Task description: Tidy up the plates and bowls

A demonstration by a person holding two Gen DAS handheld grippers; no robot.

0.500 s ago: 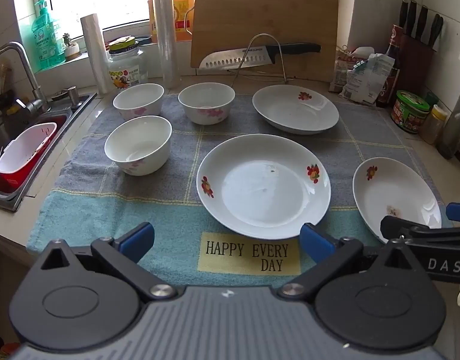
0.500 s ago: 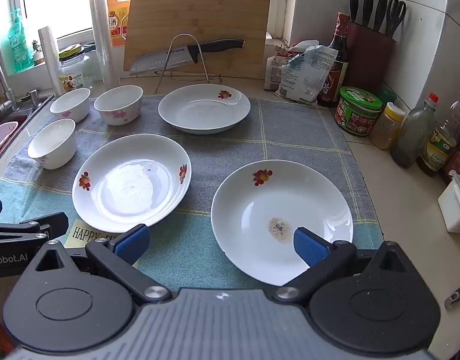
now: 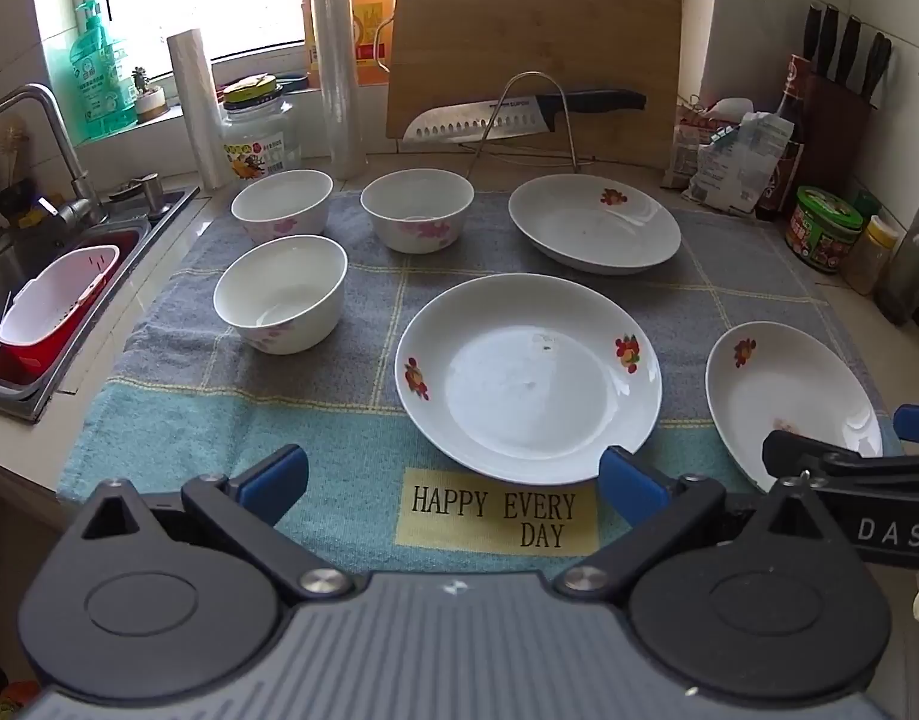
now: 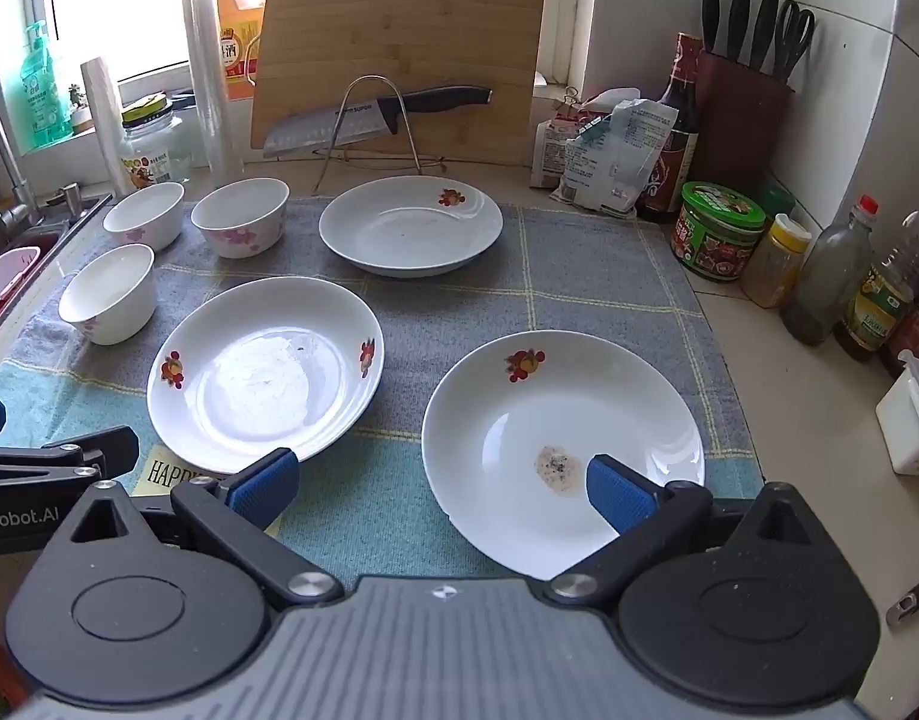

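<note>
**Both grippers hovering wide apart over a mat of separate plates and bowls**

The left gripper (image 3: 453, 483) is hanging low over the near edge of the towel mat (image 3: 351, 462), its blue pads spread wide with nothing between them; the yellow "HAPPY EVERY DAY" label (image 3: 496, 517) is showing in the gap. Just beyond it, the middle plate (image 3: 528, 378) is sitting flat on the mat, with fruit prints on both sides of its rim.

The right gripper (image 4: 440, 489) is likewise holding its pads fully apart and gripping nothing. Its right pad is hovering over the near part of the near-right plate (image 4: 561, 414), which is carrying a small speckled stain (whether the pad is touching the plate is unclear). The far plate (image 4: 410, 225) is lying toward the back of the mat, in front of the wire rack (image 4: 369, 126) holding a knife (image 4: 375, 117), with the cutting board (image 4: 399, 60) leaning behind.

Three bowls are standing upright on the left side, none stacked: the near-left bowl (image 3: 281, 294), the back-left bowl (image 3: 281, 205) and the back-middle bowl (image 3: 417, 210). All the dishes are resting apart from one another.

The sink (image 3: 15, 360) is holding a red and white basket to the left of the mat.
</note>
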